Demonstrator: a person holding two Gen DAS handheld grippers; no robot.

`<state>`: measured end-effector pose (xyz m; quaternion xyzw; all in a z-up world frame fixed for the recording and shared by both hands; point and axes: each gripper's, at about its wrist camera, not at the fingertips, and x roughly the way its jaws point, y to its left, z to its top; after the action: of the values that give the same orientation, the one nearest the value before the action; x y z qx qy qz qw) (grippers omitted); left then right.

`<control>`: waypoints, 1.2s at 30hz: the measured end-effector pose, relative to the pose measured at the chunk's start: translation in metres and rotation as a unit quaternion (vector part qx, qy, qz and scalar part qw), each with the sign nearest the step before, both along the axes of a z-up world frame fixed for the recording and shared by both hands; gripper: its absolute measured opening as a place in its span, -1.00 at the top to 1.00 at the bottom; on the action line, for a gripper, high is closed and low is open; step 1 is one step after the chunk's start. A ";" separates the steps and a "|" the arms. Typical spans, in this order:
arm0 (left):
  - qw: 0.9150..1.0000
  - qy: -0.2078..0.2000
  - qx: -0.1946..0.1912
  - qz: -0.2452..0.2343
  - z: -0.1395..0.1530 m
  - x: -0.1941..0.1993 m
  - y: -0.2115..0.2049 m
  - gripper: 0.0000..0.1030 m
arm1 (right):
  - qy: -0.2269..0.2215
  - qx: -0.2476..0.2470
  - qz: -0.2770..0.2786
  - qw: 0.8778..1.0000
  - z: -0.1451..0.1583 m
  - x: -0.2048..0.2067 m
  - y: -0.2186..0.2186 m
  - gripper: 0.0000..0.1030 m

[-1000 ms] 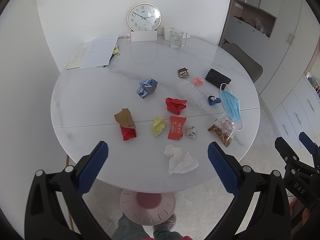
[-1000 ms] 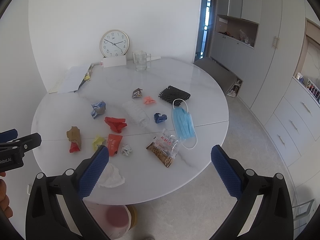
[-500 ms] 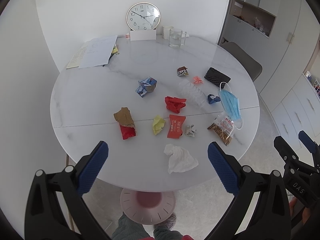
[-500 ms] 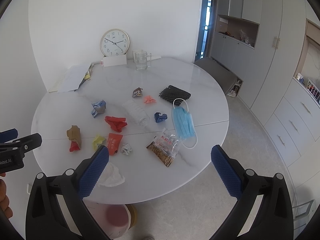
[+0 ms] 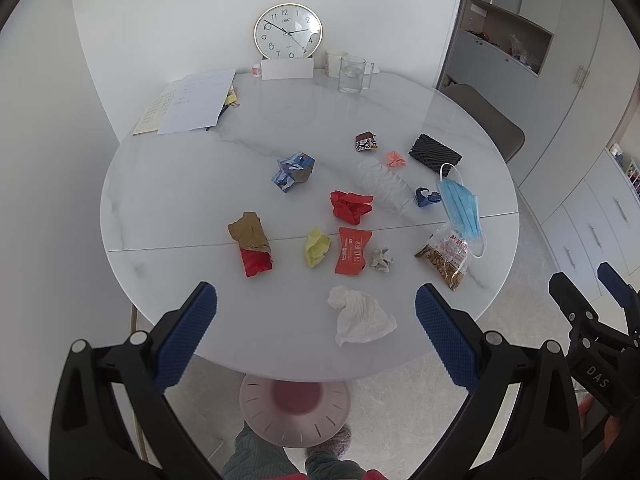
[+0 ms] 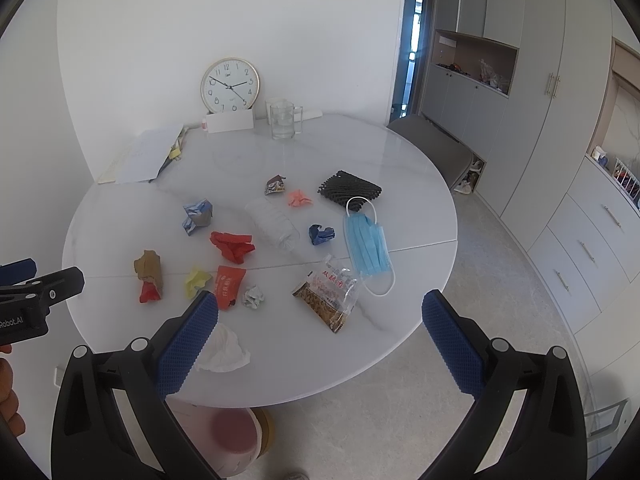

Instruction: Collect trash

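Observation:
Trash lies scattered on the round white table (image 5: 180, 208): a white tissue (image 5: 360, 316) nearest, a red wrapper (image 5: 352, 250), a yellow wad (image 5: 317, 246), a brown and red wrapper (image 5: 250, 242), a red crumple (image 5: 350, 206), a clear bottle (image 5: 384, 186), a blue mask (image 5: 460, 206) and a snack bag (image 5: 450, 254). My left gripper (image 5: 316, 336) is open and empty above the table's near edge. My right gripper (image 6: 320, 340) is open and empty above the near right edge, with the snack bag (image 6: 328, 294) and tissue (image 6: 224, 348) before it.
A clock (image 5: 287, 36), a glass mug (image 5: 354, 74) and papers (image 5: 192, 100) stand at the table's back. A pink-lined bin (image 5: 294, 412) sits on the floor under the near edge. A grey chair (image 6: 432, 148) and cabinets (image 6: 560, 160) are to the right.
Both grippers have drifted very slightly; the table scene sits a little higher in the left view. Nothing was taken hold of.

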<state>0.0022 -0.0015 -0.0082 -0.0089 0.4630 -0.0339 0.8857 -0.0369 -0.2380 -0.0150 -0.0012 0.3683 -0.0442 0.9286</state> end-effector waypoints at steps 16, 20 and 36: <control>1.000 0.016 -0.009 -0.020 -0.042 0.023 0.034 -0.85 | 0.001 0.049 0.038 0.998 -0.034 0.010 0.025 -0.96; 0.999 0.022 -0.007 -0.038 -0.073 0.044 0.054 -0.85 | 0.025 0.050 0.049 0.997 -0.069 0.025 0.047 -0.96; 0.988 0.150 -0.035 -0.023 -0.204 0.184 0.093 -0.85 | 0.123 0.080 0.006 0.989 -0.211 0.065 0.103 -0.96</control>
<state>0.1867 0.0910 -0.2126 -0.0344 0.5890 -0.0691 0.8045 0.0282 -0.1346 -0.2261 0.0655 0.4823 -0.0082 0.8735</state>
